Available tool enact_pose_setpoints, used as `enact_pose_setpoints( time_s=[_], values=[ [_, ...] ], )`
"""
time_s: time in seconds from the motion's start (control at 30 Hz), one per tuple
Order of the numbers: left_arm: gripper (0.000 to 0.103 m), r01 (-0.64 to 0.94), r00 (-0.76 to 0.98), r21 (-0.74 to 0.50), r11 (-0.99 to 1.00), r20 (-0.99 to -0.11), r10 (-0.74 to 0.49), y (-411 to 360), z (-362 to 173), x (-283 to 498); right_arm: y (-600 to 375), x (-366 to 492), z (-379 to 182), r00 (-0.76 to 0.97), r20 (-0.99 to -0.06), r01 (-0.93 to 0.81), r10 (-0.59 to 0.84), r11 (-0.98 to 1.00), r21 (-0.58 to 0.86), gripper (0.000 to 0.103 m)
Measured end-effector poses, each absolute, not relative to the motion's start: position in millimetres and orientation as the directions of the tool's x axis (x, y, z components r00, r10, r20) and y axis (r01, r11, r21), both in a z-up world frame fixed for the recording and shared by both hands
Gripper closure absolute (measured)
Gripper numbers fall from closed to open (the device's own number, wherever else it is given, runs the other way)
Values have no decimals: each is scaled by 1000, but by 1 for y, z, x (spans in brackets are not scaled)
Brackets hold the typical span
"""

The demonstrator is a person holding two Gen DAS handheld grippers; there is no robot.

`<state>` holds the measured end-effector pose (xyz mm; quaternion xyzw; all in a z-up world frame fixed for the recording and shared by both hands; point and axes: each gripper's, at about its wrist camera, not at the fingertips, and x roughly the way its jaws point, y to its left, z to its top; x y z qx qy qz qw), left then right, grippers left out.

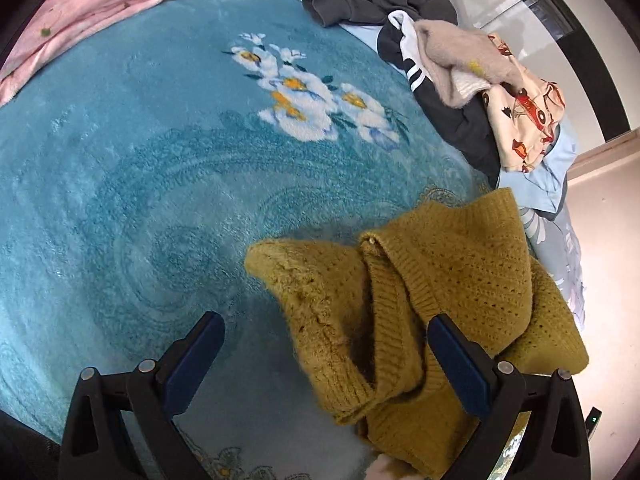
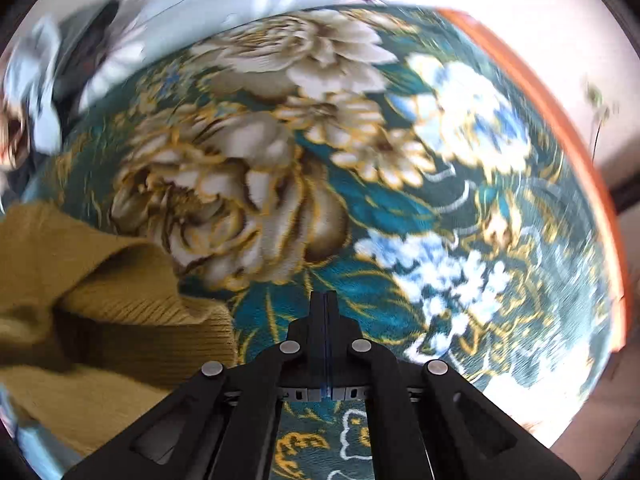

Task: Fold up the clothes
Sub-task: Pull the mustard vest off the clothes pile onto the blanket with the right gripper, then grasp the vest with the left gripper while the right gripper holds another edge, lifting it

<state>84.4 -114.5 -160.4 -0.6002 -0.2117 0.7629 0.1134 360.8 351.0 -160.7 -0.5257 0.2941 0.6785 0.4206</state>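
A mustard-yellow knitted sweater (image 1: 420, 292) lies crumpled on the teal flowered blanket (image 1: 140, 180), near its lower right edge. My left gripper (image 1: 326, 340) hovers just above it, jaws wide open; the sweater's folds lie between the fingers, and the pads do not press on it. In the right wrist view the same sweater (image 2: 92, 320) fills the lower left. My right gripper (image 2: 326, 300) is shut, its two fingers pressed flat together with nothing between them, above the blanket's flower print (image 2: 240, 184) to the right of the sweater.
A heap of unfolded clothes (image 1: 472, 92), dark, beige and cartoon-printed, lies at the blanket's far right. A dark grey garment (image 1: 368, 0) lies behind it. A pink blanket (image 1: 72, 20) is folded at the far left. An orange edge (image 2: 560, 128) borders the bed.
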Motion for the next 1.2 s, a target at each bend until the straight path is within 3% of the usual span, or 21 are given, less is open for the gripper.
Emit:
enact_pose_setpoints(
  time_s=[0.13, 0.27, 0.3, 0.37, 0.43, 0.5, 0.57, 0.67, 0.73, 0.77, 0.8, 0.83, 0.87, 1.03, 1.2],
  values=[
    [0, 117, -236, -509, -853, -848, 474, -118, -168, 86, 341, 359, -129, -216, -934, -873, 285, -484, 54, 102],
    [1, 193, -237, -573, -796, -815, 529, -127, -176, 86, 291, 282, -86, -458, -846, -694, 273, -704, 148, 100],
    [2, 221, -241, -581, -783, -811, 533, -130, -179, 84, 271, 256, -80, -510, -833, -611, 213, -771, 177, 95],
    [4, 257, -245, -587, -768, -808, 536, -135, -182, 81, 232, 209, -78, -560, -822, -461, 99, -862, 210, 53],
    [9, 275, -245, -585, -763, -810, 533, -140, -181, 79, 195, 166, -86, -558, -830, -337, 5, -915, 221, 49],
    [11, 287, -237, -593, -753, -805, 544, -142, -182, 75, 157, 123, -94, -542, -836, -207, -88, -950, 235, 49],
    [18, 319, -214, -605, -730, -796, 566, -145, -188, 72, 145, 98, -111, -507, -859, -236, -61, -949, 207, 49],
    [39, 372, -186, -629, -683, -771, 609, -147, -198, 72, 145, 77, -132, -449, -892, -302, -50, -931, 204, 49],
    [65, 400, -158, -640, -656, -753, 639, -146, -205, 74, 149, 68, -147, -412, -908, -338, -77, -912, 231, 49],
    [71, 410, -159, -650, -640, -742, 651, -147, -206, 75, 150, 63, -154, -395, -913, -347, -103, -903, 252, 50],
    [83, 421, -161, -659, -624, -731, 663, -148, -207, 76, 153, 64, -158, -383, -917, -361, -114, -895, 262, 56],
    [87, 431, -163, -667, -607, -719, 675, -150, -209, 77, 155, 65, -162, -371, -920, -375, -125, -886, 272, 79],
    [88, 440, -166, -677, -590, -707, 687, -151, -209, 78, 157, 66, -165, -359, -923, -389, -136, -877, 281, 87],
    [92, 390, -313, -792, -470, -594, 741, -166, -156, 59, 175, 83, -125, -465, -854, -408, -234, -799, 442, 89],
    [92, 53, -512, -897, -438, -401, 759, -175, -1, 21, 208, 100, -13, -715, -661, -320, -228, -733, 599, 89]
  ],
)
